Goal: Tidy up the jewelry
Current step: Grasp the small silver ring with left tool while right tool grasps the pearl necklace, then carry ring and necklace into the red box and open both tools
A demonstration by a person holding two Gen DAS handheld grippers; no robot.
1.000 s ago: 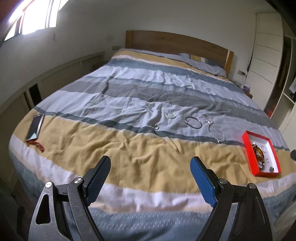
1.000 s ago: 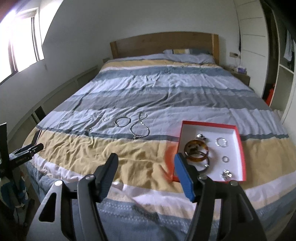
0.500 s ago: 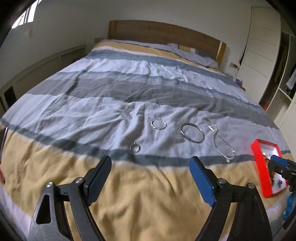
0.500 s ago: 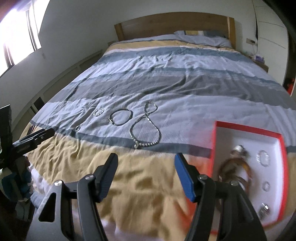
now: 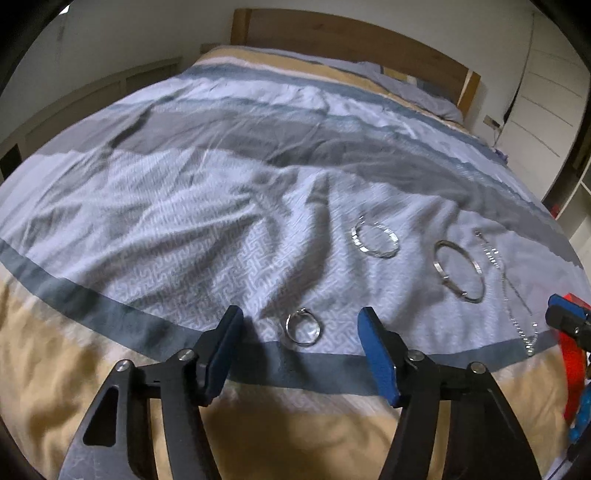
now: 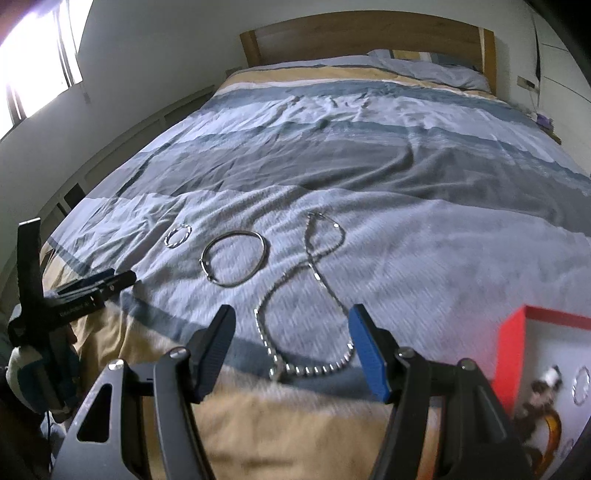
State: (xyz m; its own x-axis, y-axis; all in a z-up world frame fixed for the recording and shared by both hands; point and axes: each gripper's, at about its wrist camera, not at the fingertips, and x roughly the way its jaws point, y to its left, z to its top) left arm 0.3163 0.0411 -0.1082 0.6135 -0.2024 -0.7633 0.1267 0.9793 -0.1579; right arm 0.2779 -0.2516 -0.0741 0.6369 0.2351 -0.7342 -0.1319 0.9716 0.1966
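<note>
Jewelry lies on the striped bedspread. In the left wrist view a small silver ring (image 5: 303,327) sits just ahead of my open left gripper (image 5: 299,343), between its blue pads. Beyond lie a twisted bracelet (image 5: 375,237), a plain bangle (image 5: 459,270) and a bead necklace (image 5: 511,295). In the right wrist view my open right gripper (image 6: 290,345) hovers over the necklace's (image 6: 301,299) beaded end, with the bangle (image 6: 234,261) and bracelet (image 6: 178,235) further left. The red jewelry box (image 6: 511,339) stands at right, holding several pieces.
The bed (image 5: 221,177) fills both views, with a wooden headboard (image 6: 369,33) and pillow at the far end. White wardrobe doors (image 5: 546,110) stand on the right. A low wall ledge runs along the left. The left gripper also shows in the right wrist view (image 6: 96,282).
Both grippers have moved forward and down toward the bedspread. The left one has closed in on the small ring, the right one on the necklace. The red box has slid to the views' right edges.
</note>
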